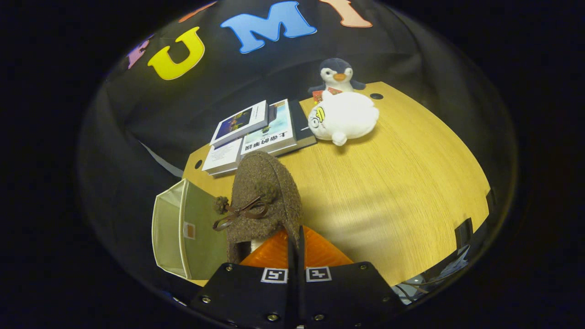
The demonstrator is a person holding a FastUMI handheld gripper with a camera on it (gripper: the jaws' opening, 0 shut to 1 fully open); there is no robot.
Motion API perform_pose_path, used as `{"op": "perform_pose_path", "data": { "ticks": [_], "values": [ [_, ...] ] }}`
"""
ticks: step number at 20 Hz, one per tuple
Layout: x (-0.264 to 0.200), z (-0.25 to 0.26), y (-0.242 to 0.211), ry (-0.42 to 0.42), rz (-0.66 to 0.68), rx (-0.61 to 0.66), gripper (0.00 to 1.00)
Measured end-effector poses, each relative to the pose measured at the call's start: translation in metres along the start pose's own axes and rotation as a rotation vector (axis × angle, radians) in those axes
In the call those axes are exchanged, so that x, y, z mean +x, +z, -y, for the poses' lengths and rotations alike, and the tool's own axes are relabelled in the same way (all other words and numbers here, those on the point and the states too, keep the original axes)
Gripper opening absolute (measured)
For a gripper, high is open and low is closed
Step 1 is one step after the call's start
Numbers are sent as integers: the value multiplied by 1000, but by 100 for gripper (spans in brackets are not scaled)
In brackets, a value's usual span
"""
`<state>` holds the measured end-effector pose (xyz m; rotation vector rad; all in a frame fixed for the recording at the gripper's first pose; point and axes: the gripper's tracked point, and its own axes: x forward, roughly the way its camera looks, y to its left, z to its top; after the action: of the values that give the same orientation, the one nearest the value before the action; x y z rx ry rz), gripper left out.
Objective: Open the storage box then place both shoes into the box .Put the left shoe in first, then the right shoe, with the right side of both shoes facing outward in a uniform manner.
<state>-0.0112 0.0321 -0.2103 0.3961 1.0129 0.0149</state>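
A brown fuzzy shoe [267, 196] with a small leather bow and pom-poms hangs just ahead of my gripper [296, 242], toe pointing away. The orange fingers [274, 253] are pressed together on the shoe's rear rim, so the gripper is shut on it. To the left of the shoe and fingers stands the storage box [169, 228], a pale translucent greenish box with its front flap swung open; the shoe hides part of its opening. The shoe is lifted above the wooden table [393, 192], close to the box.
Several books [256, 132] lie stacked beyond the shoe near the table's far edge. A white plush toy [343, 116] and a penguin plush [337, 75] sit further right of the books. Broad bare tabletop lies to the right of the fingers.
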Motion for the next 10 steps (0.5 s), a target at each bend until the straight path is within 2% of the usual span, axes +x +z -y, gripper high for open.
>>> {"op": "perform_pose_path", "data": {
  "ticks": [10],
  "values": [
    [-4, -97, 5, 110, 10, -63, 1]
  ]
}}
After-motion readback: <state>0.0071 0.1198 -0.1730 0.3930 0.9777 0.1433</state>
